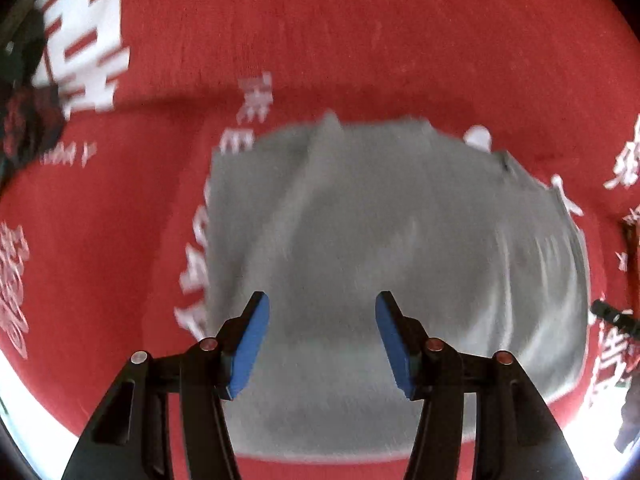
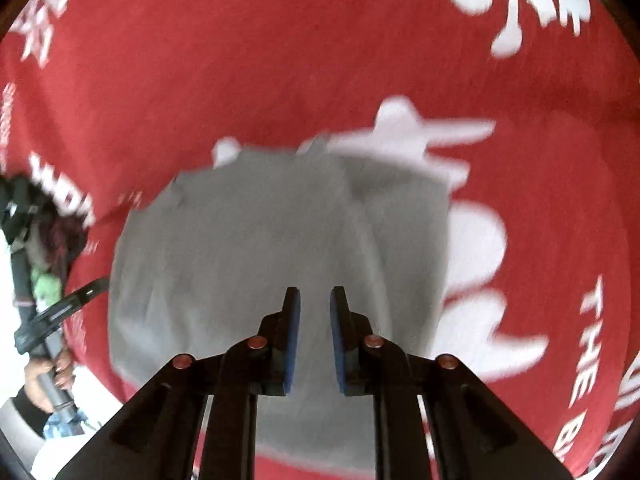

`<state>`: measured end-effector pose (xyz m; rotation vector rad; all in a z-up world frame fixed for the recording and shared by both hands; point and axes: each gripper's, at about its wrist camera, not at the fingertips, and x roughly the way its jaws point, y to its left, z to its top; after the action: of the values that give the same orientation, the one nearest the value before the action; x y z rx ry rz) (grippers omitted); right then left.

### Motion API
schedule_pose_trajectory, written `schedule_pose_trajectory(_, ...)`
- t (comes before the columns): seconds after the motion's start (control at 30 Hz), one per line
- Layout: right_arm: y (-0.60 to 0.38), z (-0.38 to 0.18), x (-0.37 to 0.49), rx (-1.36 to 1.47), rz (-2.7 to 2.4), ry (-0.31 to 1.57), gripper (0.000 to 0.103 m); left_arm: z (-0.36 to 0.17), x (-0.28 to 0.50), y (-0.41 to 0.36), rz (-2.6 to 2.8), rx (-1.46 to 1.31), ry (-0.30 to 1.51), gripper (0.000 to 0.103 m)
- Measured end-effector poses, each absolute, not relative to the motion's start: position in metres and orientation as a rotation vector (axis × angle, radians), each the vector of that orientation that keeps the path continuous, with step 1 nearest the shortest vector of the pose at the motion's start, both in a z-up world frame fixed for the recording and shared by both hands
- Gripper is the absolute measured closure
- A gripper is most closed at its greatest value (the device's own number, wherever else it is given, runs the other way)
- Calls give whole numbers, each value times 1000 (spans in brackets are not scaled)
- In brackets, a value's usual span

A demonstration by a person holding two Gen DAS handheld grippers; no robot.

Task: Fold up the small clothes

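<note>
Left tongs hang wide apart, gripping nothing, right over the near part of the grey garment, which lies flat on the red printed cloth (motion-blurred). Right tongs stand narrowly apart, also above it. The garment looks roughly square, so no long axis can be told; neither seems nearer.

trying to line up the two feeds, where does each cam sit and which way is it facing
Left wrist: sits on the left gripper, looking along its open blue-padded fingers down at the grey garment on the red printed cloth.
Right wrist: sits on the right gripper, fingers narrowly apart, looking down at the grey garment; the person's left hand shows at the left edge.
Shared: the same grey garment and red printed cloth.
</note>
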<state>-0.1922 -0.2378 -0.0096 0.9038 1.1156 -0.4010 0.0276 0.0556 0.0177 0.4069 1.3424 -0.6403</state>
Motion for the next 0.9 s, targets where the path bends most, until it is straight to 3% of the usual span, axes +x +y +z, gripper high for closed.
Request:
schedule_pose_trajectory(0.2, -191, -35, -226, 885, -387, 1253, 87, -10, 10, 97, -578, 352, 1432, 46)
schedule_pose_trajectory(0.27, -187, -48, -237, 877, -404, 1287, 93, -13, 10, 108, -575, 325, 1442, 46)
schedule_pose_trajectory(0.53, -180, -37, -260, 807, -405, 1317, 96, -3, 1, 125, -550, 361, 1456, 46)
schedule_pose_trajectory(0.73, -190, -36, -259, 874, -440, 1305, 91, 25, 24, 113, -536, 276, 1412, 46)
schedule_pose_trajectory(0.9, -204, -13, -244, 890, -433, 1158, 91, 31, 59, 60, -647, 239, 1348, 47)
